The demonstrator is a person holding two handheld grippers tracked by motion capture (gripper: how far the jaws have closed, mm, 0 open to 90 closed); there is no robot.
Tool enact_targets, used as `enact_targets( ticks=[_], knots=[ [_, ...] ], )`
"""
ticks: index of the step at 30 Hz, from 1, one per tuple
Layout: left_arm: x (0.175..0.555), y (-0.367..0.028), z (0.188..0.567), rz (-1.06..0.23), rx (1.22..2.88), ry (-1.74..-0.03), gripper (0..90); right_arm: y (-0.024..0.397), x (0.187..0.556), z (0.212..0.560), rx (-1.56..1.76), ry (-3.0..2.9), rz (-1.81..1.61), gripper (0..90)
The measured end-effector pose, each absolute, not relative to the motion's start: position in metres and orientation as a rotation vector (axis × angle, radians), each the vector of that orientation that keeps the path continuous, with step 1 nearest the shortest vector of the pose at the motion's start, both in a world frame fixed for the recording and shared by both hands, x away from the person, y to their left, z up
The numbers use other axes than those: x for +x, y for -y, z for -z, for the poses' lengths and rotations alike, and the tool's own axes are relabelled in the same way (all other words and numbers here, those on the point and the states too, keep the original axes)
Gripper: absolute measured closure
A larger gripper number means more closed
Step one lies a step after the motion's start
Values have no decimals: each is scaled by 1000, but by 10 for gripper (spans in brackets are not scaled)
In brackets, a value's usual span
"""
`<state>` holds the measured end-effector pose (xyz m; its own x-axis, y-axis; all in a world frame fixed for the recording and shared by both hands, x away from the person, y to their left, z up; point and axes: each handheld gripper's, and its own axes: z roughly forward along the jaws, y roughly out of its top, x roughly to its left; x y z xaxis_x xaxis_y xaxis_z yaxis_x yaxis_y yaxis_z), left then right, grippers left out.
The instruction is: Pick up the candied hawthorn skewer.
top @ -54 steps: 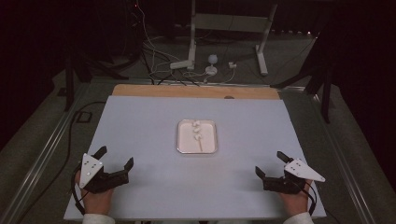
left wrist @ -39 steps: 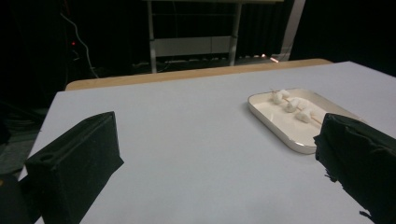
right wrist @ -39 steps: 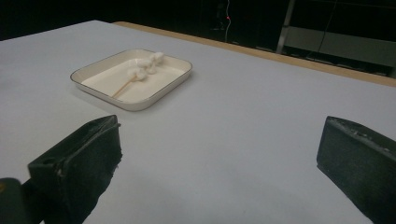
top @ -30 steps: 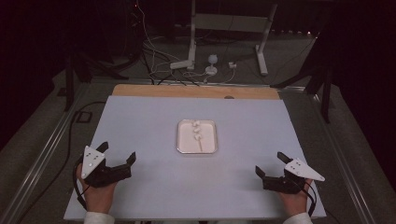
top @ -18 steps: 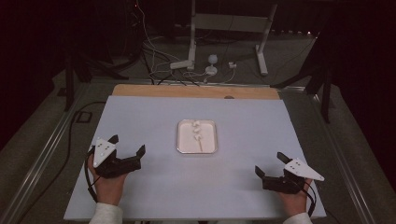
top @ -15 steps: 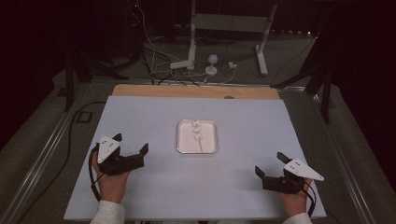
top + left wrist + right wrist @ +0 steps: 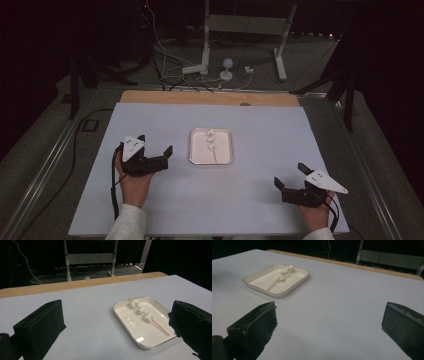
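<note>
We find the skewer (image 7: pixel 147 318) lying in the tray (image 7: pixel 194 155) at mid-table, three marshmallows threaded on it. The left gripper (image 7: pixel 156 149) sits just beside the tray, fingers released and empty. The right gripper (image 7: pixel 290 177) rests well apart near the table's front edge, fingers likewise spread and empty.

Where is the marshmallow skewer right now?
In the high view, the skewer lies in the white tray at mid-table, just right of the open left gripper.

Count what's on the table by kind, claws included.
Tray: 1
Skewer: 1
Marshmallows on the skewer: 3
Claws, both open: 2, left claw, right claw
Total: 7
</note>
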<state>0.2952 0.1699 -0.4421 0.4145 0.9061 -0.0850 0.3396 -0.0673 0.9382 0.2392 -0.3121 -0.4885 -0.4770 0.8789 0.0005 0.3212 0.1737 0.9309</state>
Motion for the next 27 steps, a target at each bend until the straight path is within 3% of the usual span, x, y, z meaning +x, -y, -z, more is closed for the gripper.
enact_targets(
  ticks=[27],
  knots=[
    [345,-105,474,-604,1704,-1115,7,312,239,489,1134,-1899,-1286,0]
  ],
)
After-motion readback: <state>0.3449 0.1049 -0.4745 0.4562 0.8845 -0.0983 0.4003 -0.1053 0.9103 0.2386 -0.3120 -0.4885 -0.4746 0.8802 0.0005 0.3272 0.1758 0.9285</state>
